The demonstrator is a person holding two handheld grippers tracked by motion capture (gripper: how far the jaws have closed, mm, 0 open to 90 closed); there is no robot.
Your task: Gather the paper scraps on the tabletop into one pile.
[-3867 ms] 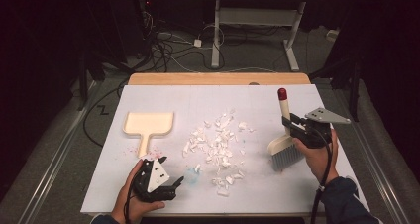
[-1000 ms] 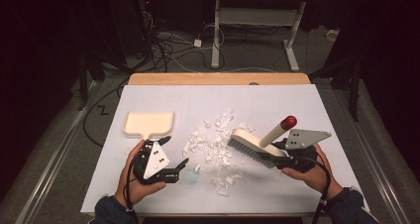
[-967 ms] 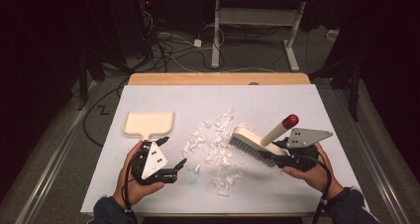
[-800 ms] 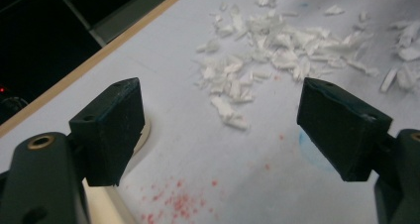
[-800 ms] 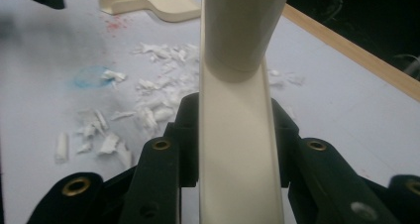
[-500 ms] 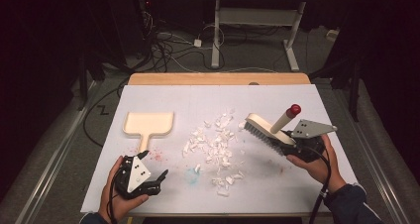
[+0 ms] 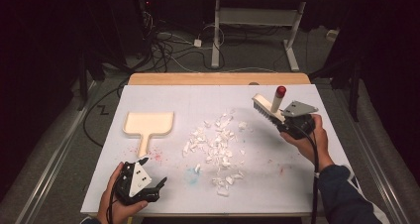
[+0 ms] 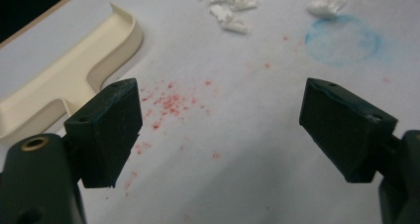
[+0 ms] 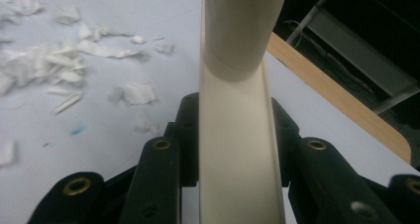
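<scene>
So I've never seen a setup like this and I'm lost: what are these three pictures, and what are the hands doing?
A person sits at a table covered in white, holding a hand-held two-jaw gripper in each hand. The high view looks down from above. The other two come from cameras riding on the grippers, looking along their black jaws. The left gripper is open and holds nothing. The right gripper is shut on a brush with a red-tipped handle, lifted off the table. A pile of paper scraps lies in the middle, and a cream dustpan lies left of it.
</scene>
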